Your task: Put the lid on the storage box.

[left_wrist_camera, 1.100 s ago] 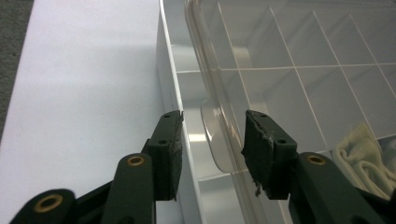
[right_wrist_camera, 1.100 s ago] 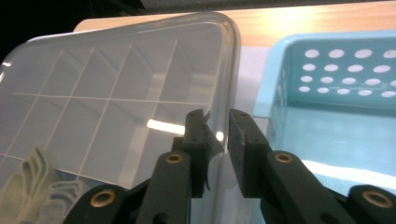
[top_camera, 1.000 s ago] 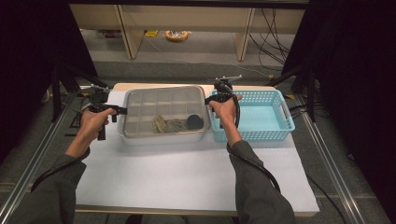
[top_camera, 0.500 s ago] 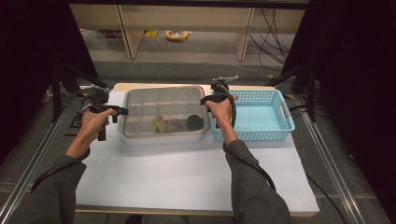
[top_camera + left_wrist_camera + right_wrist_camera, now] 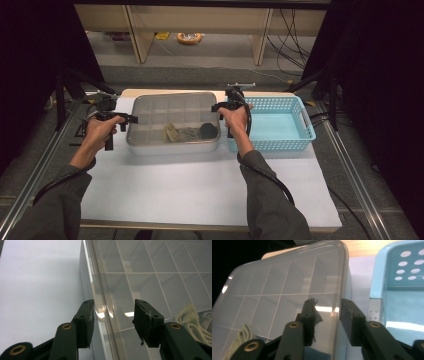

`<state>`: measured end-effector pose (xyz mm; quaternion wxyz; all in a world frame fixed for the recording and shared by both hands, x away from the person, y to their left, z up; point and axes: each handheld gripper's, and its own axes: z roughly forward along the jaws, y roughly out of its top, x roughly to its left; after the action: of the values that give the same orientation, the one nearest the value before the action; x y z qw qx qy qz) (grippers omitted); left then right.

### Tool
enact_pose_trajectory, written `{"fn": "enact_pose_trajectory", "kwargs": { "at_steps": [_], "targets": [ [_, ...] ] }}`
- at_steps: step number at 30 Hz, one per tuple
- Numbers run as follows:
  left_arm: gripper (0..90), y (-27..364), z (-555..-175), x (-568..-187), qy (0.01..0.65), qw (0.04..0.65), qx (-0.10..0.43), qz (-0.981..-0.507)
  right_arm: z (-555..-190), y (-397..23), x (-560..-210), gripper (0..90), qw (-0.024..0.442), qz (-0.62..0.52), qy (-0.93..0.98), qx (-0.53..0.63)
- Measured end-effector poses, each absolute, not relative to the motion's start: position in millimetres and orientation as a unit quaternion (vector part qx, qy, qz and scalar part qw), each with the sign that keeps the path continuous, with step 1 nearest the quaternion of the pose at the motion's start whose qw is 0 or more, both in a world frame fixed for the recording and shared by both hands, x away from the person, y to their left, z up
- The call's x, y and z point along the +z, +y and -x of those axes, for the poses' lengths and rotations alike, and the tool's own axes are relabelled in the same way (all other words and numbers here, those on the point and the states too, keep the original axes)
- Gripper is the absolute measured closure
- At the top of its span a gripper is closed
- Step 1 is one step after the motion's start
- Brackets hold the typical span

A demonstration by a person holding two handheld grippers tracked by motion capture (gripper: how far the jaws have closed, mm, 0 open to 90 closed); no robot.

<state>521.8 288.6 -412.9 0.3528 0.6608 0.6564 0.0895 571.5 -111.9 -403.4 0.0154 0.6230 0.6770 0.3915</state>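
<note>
Clear lidded box (image 5: 172, 122) sits mid-tabletop (image 5: 200, 185); folded cloths (image 5: 180, 133) and a dark round item (image 5: 208, 131) lie inside at its 5 o'clock. My left tool (image 5: 113, 315) straddles the 9 o'clock rim, my right tool (image 5: 327, 315) the 3 o'clock rim; both were just opening, pads apart. Blue basket (image 5: 295, 145) at 3 o'clock, touching.

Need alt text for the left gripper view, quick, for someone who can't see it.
The left gripper, jaws open, straddles the left edge of a clear lid on a divided box; its jaws have just been opening. One pad sits outside the rim, the other over the lid. Pale rolled socks show through the lid at lower right, white table at left.
</note>
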Motion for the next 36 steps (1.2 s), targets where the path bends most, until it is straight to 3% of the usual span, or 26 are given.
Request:
{"fn": "enact_pose_trajectory", "kwargs": {
  "at_steps": [5,11,17,26,36],
  "targets": [
    [49.0,287.2,-526.5,-414.6,0.665,0.353,0.085,-0.653,-573.7,-111.5,-407.1,64.2,0.057,-0.585,0.709,0.391],
    [56.2,288.0,-525.0,-410.9,0.667,0.359,0.108,-0.644,-572.0,-112.9,-404.7,65.8,0.011,-0.624,0.675,0.394],
    [56.7,286.9,-526.5,-410.3,0.668,0.353,0.114,-0.645,-572.9,-111.7,-405.0,67.9,0.042,-0.598,0.700,0.388],
    [51.6,285.9,-527.4,-412.6,0.669,0.346,0.116,-0.647,-574.4,-106.4,-400.1,58.7,0.073,-0.610,0.705,0.355],
    [46.4,287.3,-527.1,-415.6,0.672,0.351,0.087,-0.647,-573.2,-104.7,-406.4,58.9,0.033,-0.635,0.684,0.357]
  ]
}}
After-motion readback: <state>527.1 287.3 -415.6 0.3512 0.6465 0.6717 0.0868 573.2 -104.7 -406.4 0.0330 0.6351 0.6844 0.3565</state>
